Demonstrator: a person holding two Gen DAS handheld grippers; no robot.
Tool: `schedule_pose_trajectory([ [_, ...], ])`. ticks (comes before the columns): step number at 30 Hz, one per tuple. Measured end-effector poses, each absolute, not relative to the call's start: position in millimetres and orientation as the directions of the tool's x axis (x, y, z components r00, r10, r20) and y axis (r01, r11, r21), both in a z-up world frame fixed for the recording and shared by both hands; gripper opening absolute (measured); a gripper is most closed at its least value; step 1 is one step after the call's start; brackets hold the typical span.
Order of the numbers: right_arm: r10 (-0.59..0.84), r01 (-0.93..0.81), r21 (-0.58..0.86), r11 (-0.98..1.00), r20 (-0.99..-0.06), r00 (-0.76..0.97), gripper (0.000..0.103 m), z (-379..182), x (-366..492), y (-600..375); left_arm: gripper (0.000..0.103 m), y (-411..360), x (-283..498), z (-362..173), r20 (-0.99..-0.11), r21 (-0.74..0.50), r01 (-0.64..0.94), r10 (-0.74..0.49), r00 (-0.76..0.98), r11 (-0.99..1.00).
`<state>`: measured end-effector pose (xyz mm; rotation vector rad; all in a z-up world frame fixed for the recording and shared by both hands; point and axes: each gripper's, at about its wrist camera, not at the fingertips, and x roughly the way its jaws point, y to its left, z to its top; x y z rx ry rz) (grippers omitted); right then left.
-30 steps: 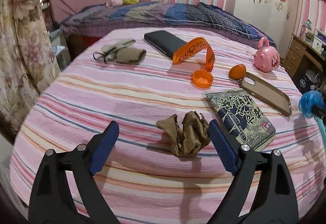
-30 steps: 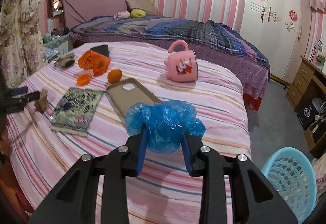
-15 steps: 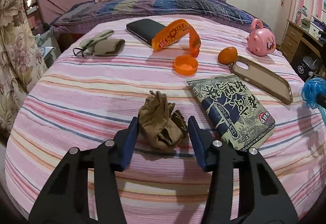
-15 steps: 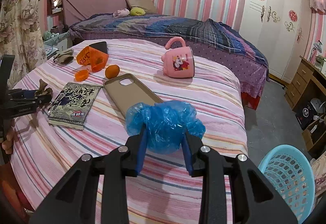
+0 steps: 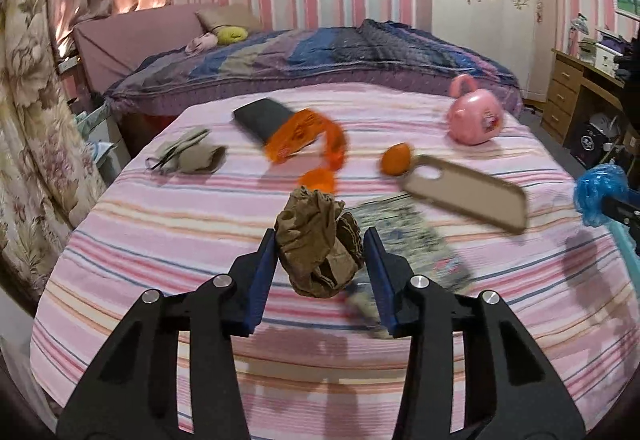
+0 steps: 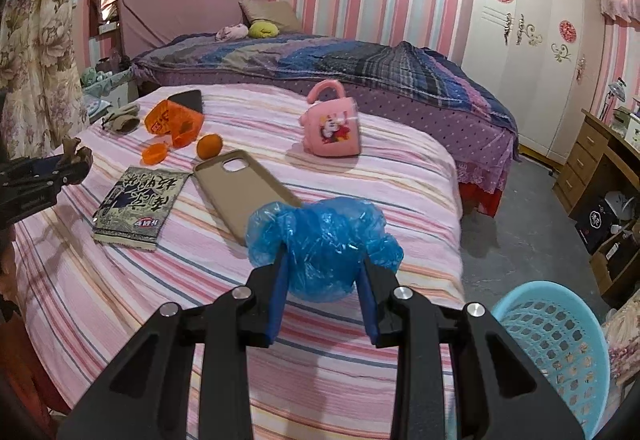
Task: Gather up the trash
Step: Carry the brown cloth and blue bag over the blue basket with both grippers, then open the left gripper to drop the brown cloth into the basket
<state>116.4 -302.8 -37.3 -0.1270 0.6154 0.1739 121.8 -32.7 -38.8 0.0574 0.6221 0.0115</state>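
Left claw (image 5: 320, 260) has just been closing and its blue pads are now clamped on a crumpled brown paper wad (image 5: 318, 244), which hangs clear above the pink striped bed (image 5: 160, 232). Right claw (image 6: 322, 272) is pinched narrow around a scrunched blue plastic bag (image 6: 324, 244), also off the bedspread. On the bed in the right wrist view: a printed snack packet (image 6: 138, 205) at about 9 o'clock from the bag, a tan phone case (image 6: 244, 191) at 11, a pink mug (image 6: 332, 129) tipped on its side at 12, plus an orange fruit (image 6: 209, 145) and an orange wrapper (image 6: 172, 119) further back at 11. Light blue laundry-style basket (image 6: 556, 344) sits on the floor at 4 o'clock, beside the bed.
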Motion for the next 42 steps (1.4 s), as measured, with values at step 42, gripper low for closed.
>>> schedule_pose_trajectory([
  [42, -0.199, 0.249, 0.000, 0.968, -0.603, 0.772, 0.032, -59, 30, -584, 0.047, -395, 85, -55, -0.602, -0.069, 0.507, -0.441, 0.666, 0.859],
])
